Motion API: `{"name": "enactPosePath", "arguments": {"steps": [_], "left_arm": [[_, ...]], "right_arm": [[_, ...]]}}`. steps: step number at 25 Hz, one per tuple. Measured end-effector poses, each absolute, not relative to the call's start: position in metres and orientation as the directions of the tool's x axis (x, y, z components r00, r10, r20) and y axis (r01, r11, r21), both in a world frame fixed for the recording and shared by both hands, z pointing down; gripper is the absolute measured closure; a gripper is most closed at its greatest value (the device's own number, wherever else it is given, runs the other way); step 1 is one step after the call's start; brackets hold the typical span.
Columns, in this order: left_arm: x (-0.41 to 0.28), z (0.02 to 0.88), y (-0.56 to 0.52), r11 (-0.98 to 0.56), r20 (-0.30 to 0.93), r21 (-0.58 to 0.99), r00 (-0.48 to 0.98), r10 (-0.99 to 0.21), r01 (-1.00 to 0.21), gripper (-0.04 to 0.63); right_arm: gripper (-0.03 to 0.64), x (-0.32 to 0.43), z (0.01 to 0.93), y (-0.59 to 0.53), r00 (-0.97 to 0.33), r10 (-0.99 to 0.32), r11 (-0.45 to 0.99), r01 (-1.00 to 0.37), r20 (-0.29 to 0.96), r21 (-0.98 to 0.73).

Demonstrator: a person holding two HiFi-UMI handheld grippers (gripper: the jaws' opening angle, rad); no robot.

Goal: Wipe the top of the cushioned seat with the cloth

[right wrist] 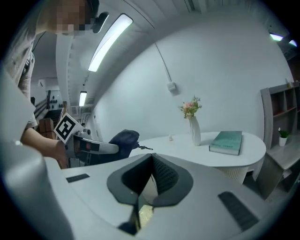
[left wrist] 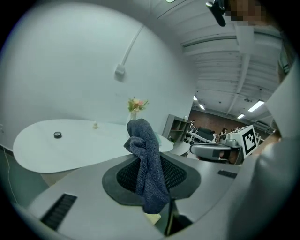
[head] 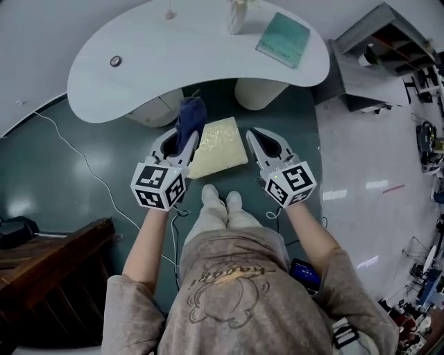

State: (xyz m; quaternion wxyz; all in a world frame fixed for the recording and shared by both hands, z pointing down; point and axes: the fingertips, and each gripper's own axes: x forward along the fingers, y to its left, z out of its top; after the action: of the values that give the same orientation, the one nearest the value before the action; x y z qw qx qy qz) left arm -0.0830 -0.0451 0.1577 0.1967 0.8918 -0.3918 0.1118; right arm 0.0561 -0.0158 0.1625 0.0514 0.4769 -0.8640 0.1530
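Note:
The cushioned seat (head: 220,147) is pale yellow and square, on the dark floor just in front of the person's feet, partly under the white table (head: 194,55). A dark blue cloth (head: 189,119) sticks up from my left gripper (head: 183,142), which is shut on it above the seat's left edge. In the left gripper view the cloth (left wrist: 147,164) hangs bunched between the jaws of the left gripper (left wrist: 153,174). My right gripper (head: 254,134) hovers over the seat's right edge. In its own view the right gripper (right wrist: 151,165) is shut on nothing, and the left gripper's cloth (right wrist: 123,140) shows at the left.
A teal book (head: 283,39), a vase (head: 236,15) and a small dark disc (head: 115,61) sit on the table. Its white pedestals (head: 260,92) stand behind the seat. Dark wooden furniture (head: 48,277) is at lower left, a cable (head: 76,156) on the floor, shelving (head: 388,35) at right.

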Motion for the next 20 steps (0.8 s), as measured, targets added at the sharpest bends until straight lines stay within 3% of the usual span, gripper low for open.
{"name": "enactPosePath", "arguments": {"steps": [8, 20], "left_arm": [[-0.056, 0.074, -0.010, -0.729, 0.278, 0.245, 0.766, -0.579, -0.640, 0.495], [-0.042, 0.041, 0.043, -0.789, 0.174, 0.243, 0.826, -0.537, -0.564, 0.494]], "right_arm": [[0.611, 0.053, 0.093, 0.010, -0.569, -0.799, 0.542, -0.821, 0.192, -0.177], [0.611, 0.057, 0.056, 0.052, -0.574, -0.804, 0.559, -0.818, 0.156, -0.133]]}}
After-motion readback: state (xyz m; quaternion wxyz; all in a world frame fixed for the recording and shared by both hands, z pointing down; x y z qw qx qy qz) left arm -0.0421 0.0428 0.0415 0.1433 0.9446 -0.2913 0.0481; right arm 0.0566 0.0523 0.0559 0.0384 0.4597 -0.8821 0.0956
